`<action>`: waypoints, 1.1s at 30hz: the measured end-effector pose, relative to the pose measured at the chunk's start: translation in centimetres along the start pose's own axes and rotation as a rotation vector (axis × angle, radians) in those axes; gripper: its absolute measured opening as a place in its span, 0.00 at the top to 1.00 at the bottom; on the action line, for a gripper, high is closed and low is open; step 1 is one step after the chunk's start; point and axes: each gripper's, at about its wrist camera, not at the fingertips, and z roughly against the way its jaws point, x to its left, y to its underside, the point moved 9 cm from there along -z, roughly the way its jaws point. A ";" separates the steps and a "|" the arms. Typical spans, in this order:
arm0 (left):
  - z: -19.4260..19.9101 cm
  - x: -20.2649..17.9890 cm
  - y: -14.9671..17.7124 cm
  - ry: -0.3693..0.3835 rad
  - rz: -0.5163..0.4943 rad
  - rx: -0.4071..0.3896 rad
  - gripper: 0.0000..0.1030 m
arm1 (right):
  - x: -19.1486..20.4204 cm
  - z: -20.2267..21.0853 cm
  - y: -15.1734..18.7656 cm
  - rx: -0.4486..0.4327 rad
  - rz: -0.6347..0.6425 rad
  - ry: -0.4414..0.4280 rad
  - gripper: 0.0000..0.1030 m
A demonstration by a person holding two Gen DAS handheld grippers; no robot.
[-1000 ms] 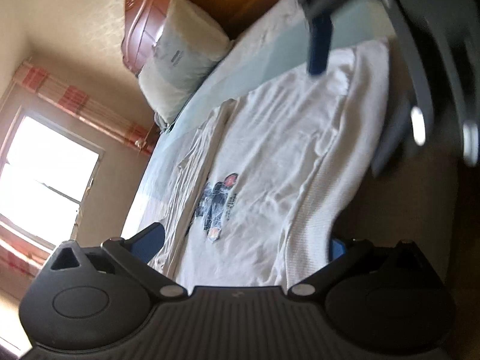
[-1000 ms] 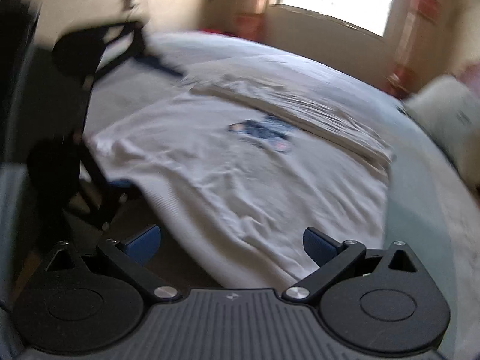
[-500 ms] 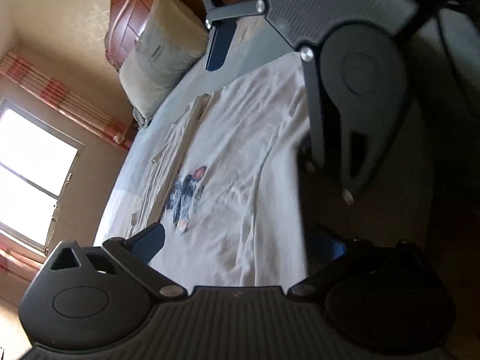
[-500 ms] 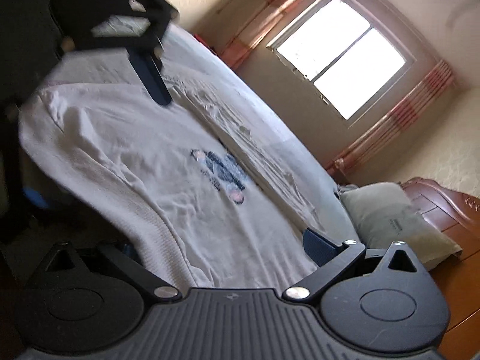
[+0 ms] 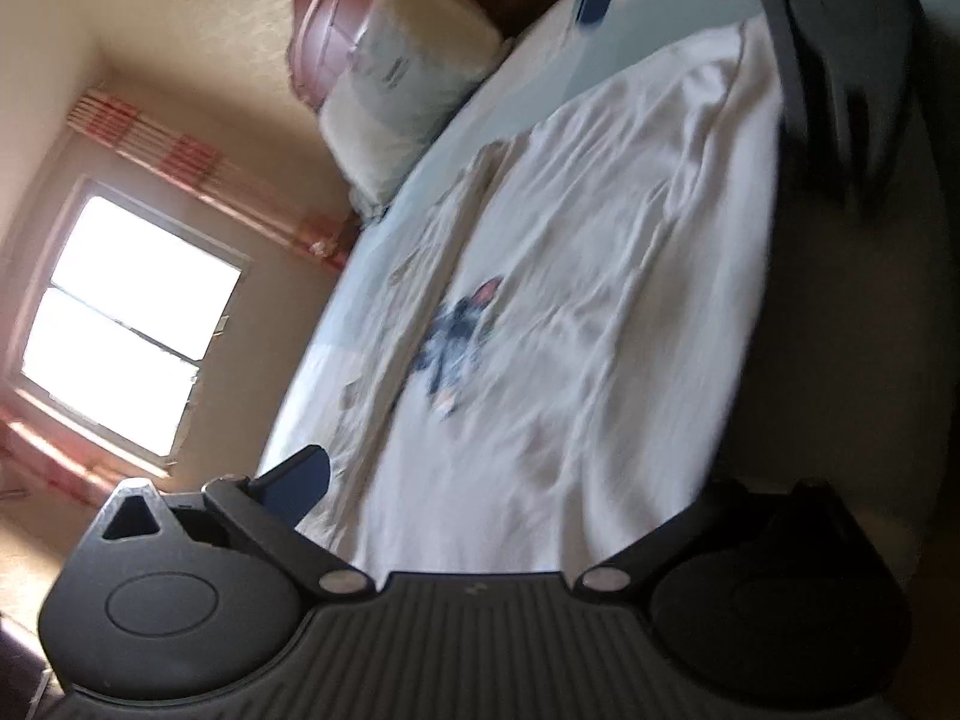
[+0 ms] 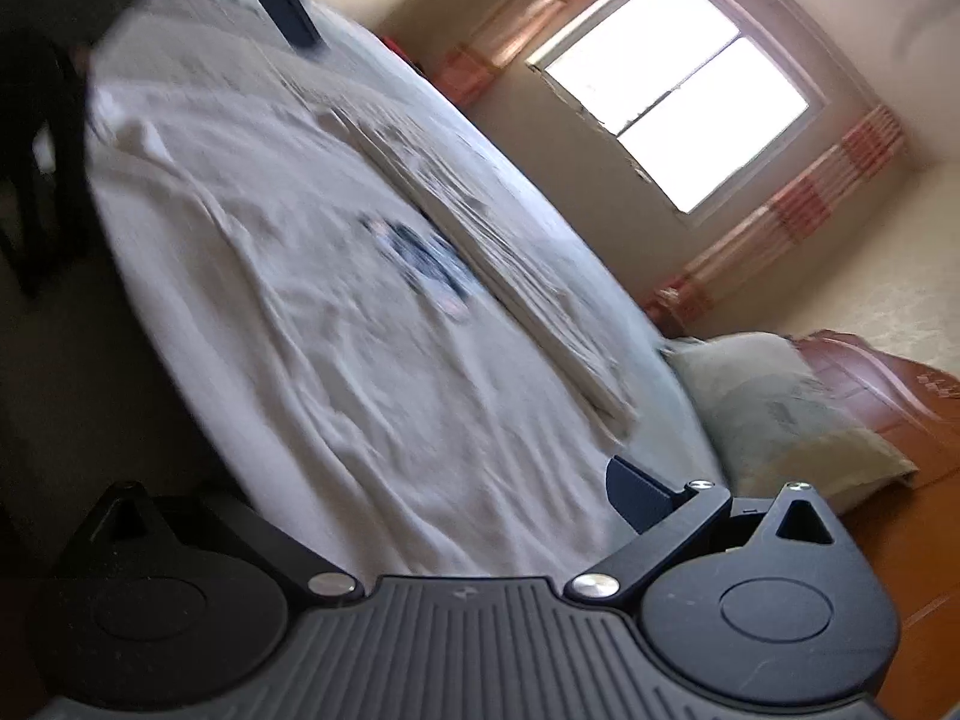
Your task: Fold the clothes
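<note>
A white T-shirt (image 5: 600, 276) with a dark blue print (image 5: 456, 336) lies spread flat on the bed. Its far side is folded inward as a long strip (image 5: 438, 264). My left gripper (image 5: 516, 480) is open at one end of the shirt, with the cloth's near edge between its spread fingers; the right-hand finger is lost in shadow. My right gripper (image 6: 420, 480) is open at the opposite end of the shirt (image 6: 336, 324), straddling that edge the same way. Each gripper shows in the other's view: the right gripper (image 5: 840, 54) and the left gripper (image 6: 288, 6). Both views are motion-blurred.
The bed has a pale blue sheet (image 5: 606, 54). A pillow (image 5: 408, 78) leans against a wooden headboard (image 5: 336, 18). A bright window (image 6: 672, 90) with red-striped curtains (image 6: 798, 204) is beyond the far side of the bed. The near side drops into dark shadow (image 5: 840, 360).
Both cameras have shifted and the shirt fills more of each view. In the left wrist view the right gripper has moved from top centre to the upper right corner. Both stay open.
</note>
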 end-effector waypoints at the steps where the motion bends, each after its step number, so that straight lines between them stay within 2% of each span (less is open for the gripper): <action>1: 0.1 0.2 0.3 -0.015 0.003 0.009 0.00 | -0.4 -0.2 0.4 0.014 0.002 0.023 0.00; 4: 0.2 0.3 0.2 -0.044 0.000 0.030 0.00 | -0.8 -0.4 0.6 0.032 -0.006 0.049 0.00; 8: -0.4 -0.3 -1.7 -0.034 -0.025 0.004 0.00 | 0.4 -1.0 -0.9 -0.012 0.025 0.050 0.00; 11: -0.5 0.0 -1.6 -0.053 -0.035 0.015 0.00 | 0.0 -1.7 -1.0 0.000 0.009 0.046 0.00; 17: -0.8 1.1 -0.7 -0.105 -0.042 0.050 0.00 | -2.6 -2.3 1.7 0.047 -0.022 0.113 0.00; 24: -1.2 2.3 0.4 -0.165 -0.051 0.090 0.00 | -2.5 -1.6 0.8 -0.021 0.065 0.252 0.00; 33: -2.2 5.6 -0.3 -0.201 -0.028 0.096 0.00 | -4.9 -2.5 -1.2 -0.046 0.082 0.302 0.00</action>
